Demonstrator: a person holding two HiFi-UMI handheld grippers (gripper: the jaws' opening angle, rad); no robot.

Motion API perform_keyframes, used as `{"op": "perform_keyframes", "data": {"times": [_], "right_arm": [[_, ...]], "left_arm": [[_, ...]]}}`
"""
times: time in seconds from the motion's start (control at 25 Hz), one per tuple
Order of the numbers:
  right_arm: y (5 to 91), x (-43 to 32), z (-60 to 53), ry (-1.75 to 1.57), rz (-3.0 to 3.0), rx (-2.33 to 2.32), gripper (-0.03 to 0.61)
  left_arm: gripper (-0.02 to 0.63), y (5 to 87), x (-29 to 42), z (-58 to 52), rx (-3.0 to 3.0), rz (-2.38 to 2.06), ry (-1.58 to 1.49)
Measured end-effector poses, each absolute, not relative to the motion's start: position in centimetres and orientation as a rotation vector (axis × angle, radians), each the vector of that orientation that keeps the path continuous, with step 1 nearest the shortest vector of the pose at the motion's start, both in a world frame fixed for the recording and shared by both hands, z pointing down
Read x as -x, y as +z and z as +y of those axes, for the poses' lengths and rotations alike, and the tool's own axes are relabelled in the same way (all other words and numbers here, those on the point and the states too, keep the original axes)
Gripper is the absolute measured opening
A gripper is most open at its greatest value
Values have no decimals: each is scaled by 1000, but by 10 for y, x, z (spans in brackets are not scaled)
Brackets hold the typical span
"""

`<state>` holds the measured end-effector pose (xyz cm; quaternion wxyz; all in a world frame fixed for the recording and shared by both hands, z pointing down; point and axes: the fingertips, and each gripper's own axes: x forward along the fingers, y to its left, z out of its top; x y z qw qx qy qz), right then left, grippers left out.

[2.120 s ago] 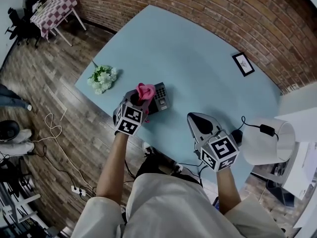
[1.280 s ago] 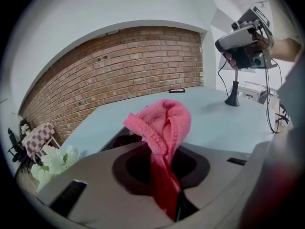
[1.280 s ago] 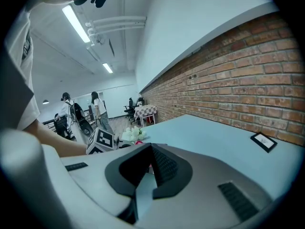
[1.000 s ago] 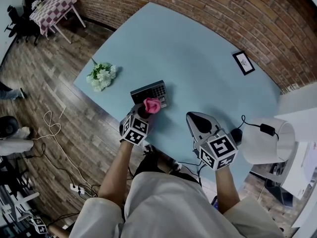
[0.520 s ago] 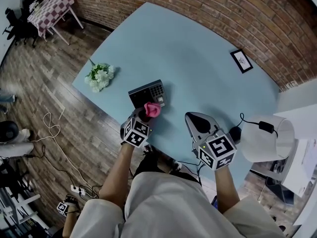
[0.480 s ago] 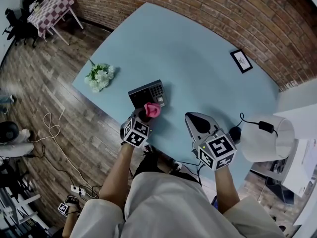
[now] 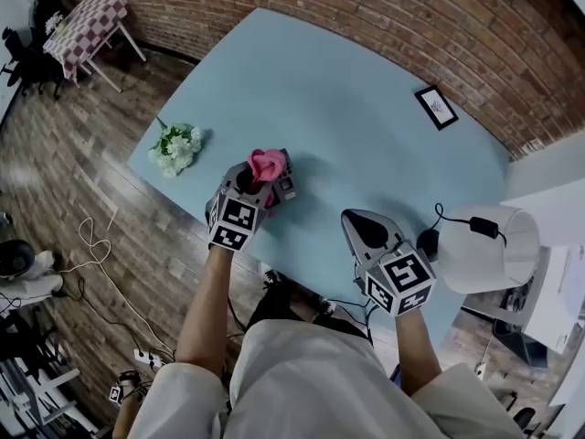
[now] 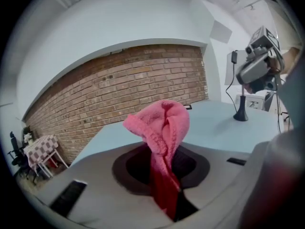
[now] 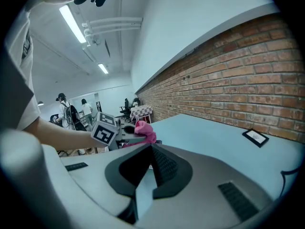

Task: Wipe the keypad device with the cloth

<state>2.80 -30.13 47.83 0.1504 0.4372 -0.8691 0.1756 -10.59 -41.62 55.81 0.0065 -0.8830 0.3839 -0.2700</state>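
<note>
My left gripper (image 7: 257, 176) is shut on a pink cloth (image 7: 268, 163), which bunches up out of its jaws. The cloth sits over the dark keypad device (image 7: 285, 187) near the table's front left edge, and only the device's right end shows. In the left gripper view the pink cloth (image 8: 162, 128) stands upright between the jaws, and the device is hidden below. My right gripper (image 7: 359, 216) hovers to the right, apart from the device, shut on nothing. The right gripper view shows the left gripper's marker cube (image 9: 105, 131) and the cloth (image 9: 145, 131) ahead.
The light blue table (image 7: 347, 108) backs onto a brick wall. A white flower bunch (image 7: 175, 147) lies at its left corner, a small picture frame (image 7: 436, 106) at the far right, and a white lamp (image 7: 483, 245) with a black cable at the near right. Wooden floor lies below.
My left gripper has carried the pink cloth from the device's near side forward onto it, so the cloth now covers most of the keypad. The right gripper has stayed put.
</note>
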Motion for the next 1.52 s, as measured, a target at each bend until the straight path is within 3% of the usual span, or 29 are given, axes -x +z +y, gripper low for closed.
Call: {"op": "perform_keyframes", "data": {"times": [0.64,1.52], "right_arm": [[489,-48,-295,548,-2445,-1315,11],[485,-61,-281,542,-2455,-1314,11]], "left_arm": [[106,583,86,-435,2554,1129,-979],[101,668,46,-354,2529,831,-1286]]}}
